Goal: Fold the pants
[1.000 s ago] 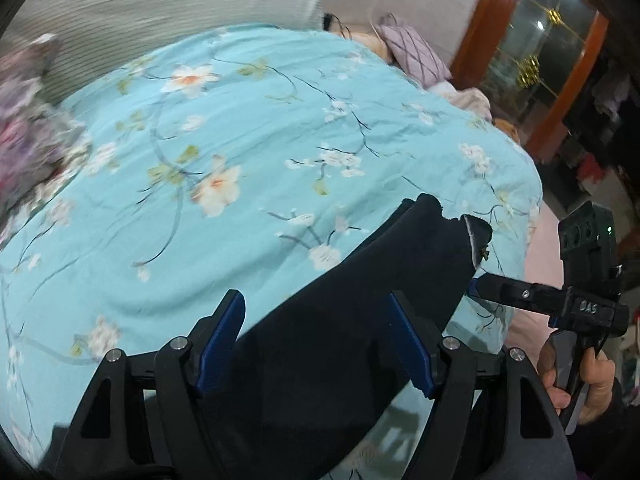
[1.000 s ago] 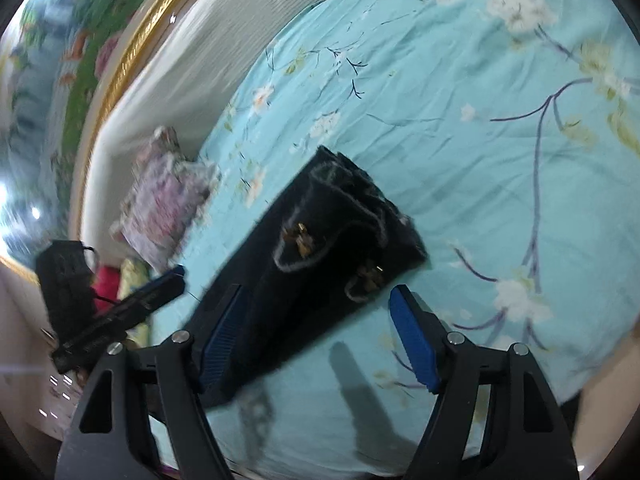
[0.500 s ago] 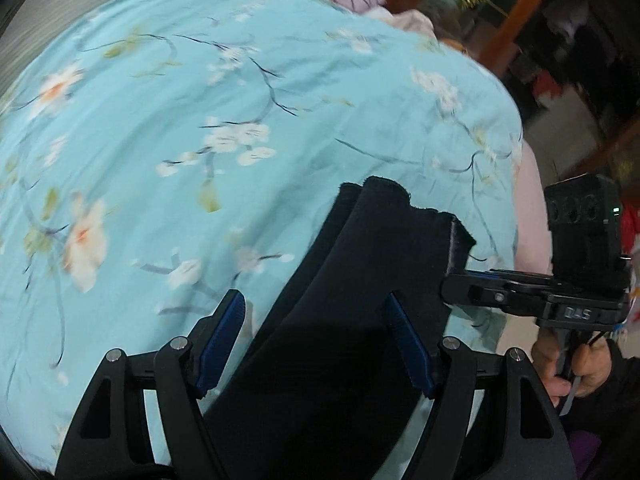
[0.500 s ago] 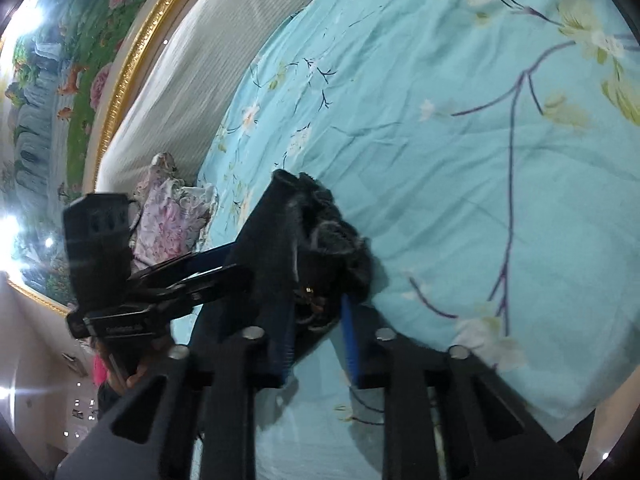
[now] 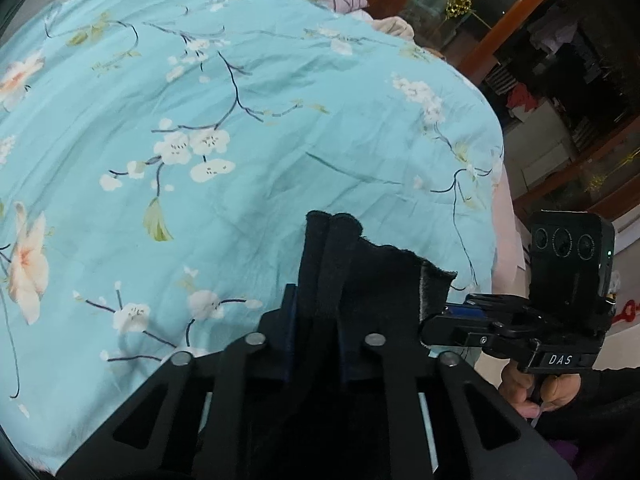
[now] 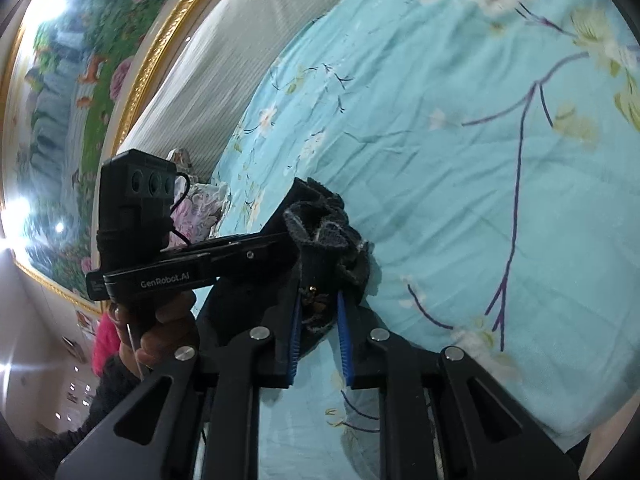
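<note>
One pair of black pants (image 5: 360, 280) is held up over the bed (image 5: 240, 140), close to the bed's near edge, by two grippers. The left gripper (image 5: 316, 320) has its jaws closed tight on a bunched fold of the dark cloth, with two thick layers standing up between its blue pads. The right gripper (image 6: 318, 320) has its jaws nearly closed, pinching the waistband end, where one small metal fastening shows between the pads. Each gripper appears in the other's view, side by side on the same edge of the cloth. One turquoise floral sheet covers the bed; one flowered pillow (image 6: 196, 212) lies near the headboard (image 6: 224, 68), below one gilt-framed painting (image 6: 80, 92)
</note>
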{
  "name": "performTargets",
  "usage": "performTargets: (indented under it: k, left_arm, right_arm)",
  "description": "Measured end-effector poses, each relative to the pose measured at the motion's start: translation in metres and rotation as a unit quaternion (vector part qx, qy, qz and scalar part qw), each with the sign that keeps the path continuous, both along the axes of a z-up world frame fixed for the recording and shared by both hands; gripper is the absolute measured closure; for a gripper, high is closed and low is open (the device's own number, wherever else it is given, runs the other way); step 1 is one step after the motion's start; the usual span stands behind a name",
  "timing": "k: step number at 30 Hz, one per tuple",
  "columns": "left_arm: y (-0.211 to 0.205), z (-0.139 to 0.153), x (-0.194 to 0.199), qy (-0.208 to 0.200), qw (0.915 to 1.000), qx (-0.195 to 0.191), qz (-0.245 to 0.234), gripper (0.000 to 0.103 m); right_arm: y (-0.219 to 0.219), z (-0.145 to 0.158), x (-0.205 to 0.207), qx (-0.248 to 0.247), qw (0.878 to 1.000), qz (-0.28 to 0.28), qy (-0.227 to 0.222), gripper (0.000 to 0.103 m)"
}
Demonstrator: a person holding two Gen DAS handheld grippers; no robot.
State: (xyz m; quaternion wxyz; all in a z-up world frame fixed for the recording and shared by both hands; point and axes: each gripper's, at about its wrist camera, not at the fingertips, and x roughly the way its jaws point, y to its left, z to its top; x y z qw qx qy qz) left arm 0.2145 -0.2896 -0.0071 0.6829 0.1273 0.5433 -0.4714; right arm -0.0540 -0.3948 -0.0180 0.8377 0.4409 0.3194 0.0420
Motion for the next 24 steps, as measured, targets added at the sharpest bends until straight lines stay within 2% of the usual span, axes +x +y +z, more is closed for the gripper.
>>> performTargets:
  k: [6, 12, 19, 24]
  left_arm:
    - [0.021, 0.034, -0.014, -0.032, 0.9988, -0.036, 0.012, 0.092]
    - [0.053, 0.071, -0.028, -0.055, 0.9944, -0.075, 0.05, 0.092]
    - [0.106, 0.102, -0.047, -0.074, 0.9852, -0.119, 0.099, 0.092]
    - [0.147, 0.107, -0.059, -0.081, 0.9783, -0.142, 0.128, 0.092]
  right_arm:
    - [0.008, 0.025, -0.002, -0.021, 0.999, 0.015, -0.038, 0.089]
    - [0.028, 0.057, -0.003, -0.035, 0.994, 0.041, -0.092, 0.089]
    - [0.069, 0.092, 0.01, -0.036, 0.983, 0.107, -0.145, 0.089]
    - [0.106, 0.102, 0.018, -0.049, 0.972, 0.158, -0.165, 0.089]
